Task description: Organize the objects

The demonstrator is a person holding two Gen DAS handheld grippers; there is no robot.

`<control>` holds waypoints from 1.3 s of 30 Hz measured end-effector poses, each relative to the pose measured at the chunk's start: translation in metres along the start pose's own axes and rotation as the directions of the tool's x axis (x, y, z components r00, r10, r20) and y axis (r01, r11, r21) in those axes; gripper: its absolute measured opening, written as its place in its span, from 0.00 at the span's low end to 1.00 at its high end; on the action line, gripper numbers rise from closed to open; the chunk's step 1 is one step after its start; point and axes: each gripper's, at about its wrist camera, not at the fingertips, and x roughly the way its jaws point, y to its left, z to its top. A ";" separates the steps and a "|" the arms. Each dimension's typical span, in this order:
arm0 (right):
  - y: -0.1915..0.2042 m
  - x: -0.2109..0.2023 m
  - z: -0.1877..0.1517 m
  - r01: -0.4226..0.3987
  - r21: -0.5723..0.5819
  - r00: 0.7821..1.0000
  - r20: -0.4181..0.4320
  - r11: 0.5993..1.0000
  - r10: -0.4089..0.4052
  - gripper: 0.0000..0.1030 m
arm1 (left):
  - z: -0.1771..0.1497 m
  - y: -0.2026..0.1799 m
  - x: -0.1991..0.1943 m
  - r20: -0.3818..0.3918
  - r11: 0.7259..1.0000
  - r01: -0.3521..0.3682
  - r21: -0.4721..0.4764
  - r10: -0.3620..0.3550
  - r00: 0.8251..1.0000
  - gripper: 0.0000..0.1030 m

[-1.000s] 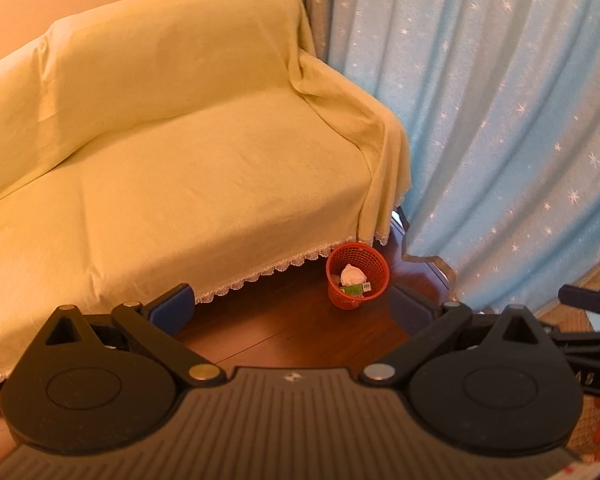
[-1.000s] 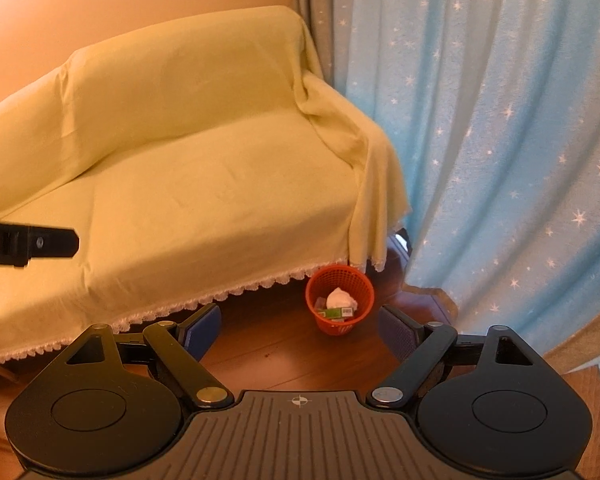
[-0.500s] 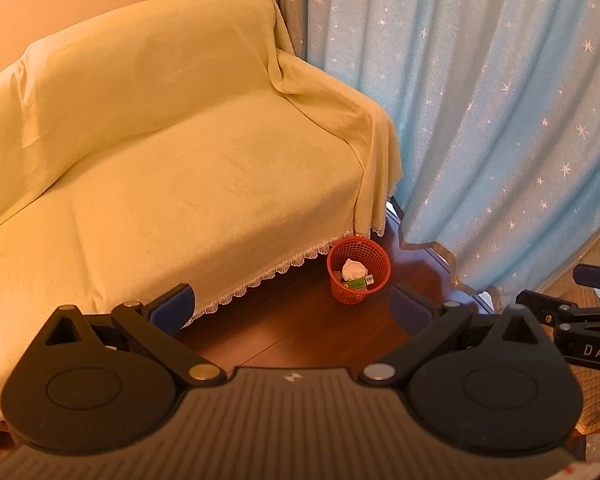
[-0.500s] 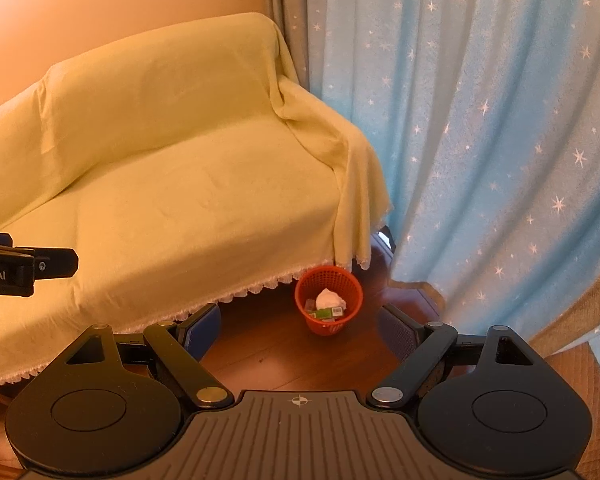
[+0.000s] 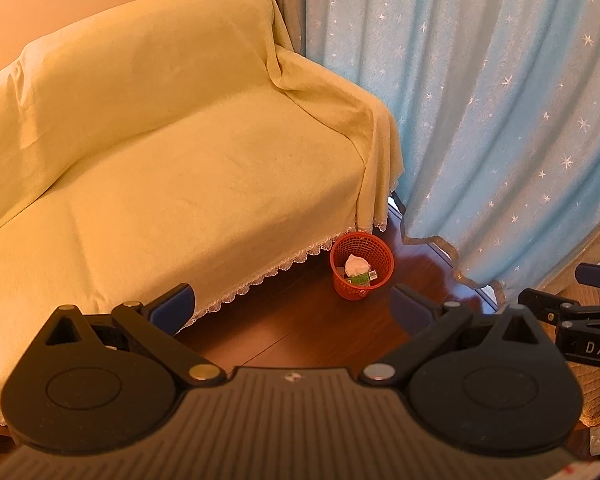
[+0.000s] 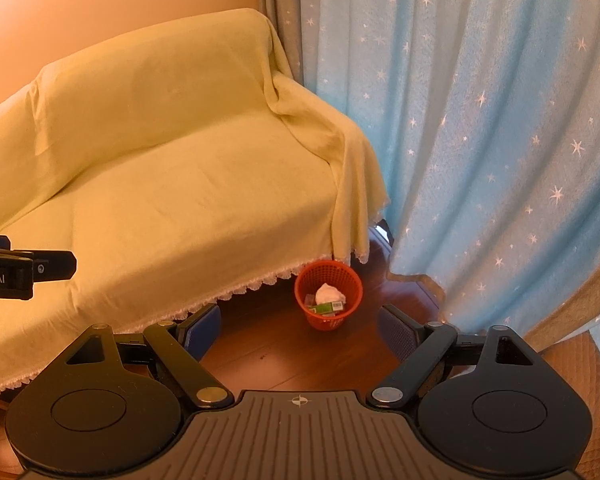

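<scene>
Left gripper (image 5: pixel 290 307), black with blue pads: lower centre of the left wrist view, jaws spread wide, nothing between them, raised above the dark brown wooden floor (image 5: pixel 300 320). Right gripper (image 6: pixel 300 326), same build: lower centre of the right wrist view, jaws likewise released and empty; its side also shows at the right edge of the left wrist view. Small round orange-red plastic mesh wastebasket (image 5: pixel 361 265): centre-right of frame, upright on the floor, just beside the sofa's lace-trimmed front corner, well apart from both grippers. Contents: crumpled white tissue (image 5: pixel 356 265) and a green printed carton (image 5: pixel 361 278). Sofa under a pale yellow cloth cover (image 5: pixel 172 168): left and centre, seat bare. Light blue star-patterned curtain (image 5: pixel 480 120): right half, hem touching the floor.
</scene>
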 end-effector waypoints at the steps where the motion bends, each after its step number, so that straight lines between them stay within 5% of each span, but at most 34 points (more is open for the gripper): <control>1: 0.000 0.000 0.000 0.000 -0.002 1.000 0.001 1.000 0.000 0.81 | 0.001 0.001 0.000 0.000 1.000 0.000 -0.001 0.000 1.000 0.99; 39: -0.024 0.018 0.012 0.063 0.077 0.998 0.005 0.995 -0.063 0.81 | 0.019 -0.041 0.038 -0.025 0.993 0.035 0.111 -0.033 0.999 0.99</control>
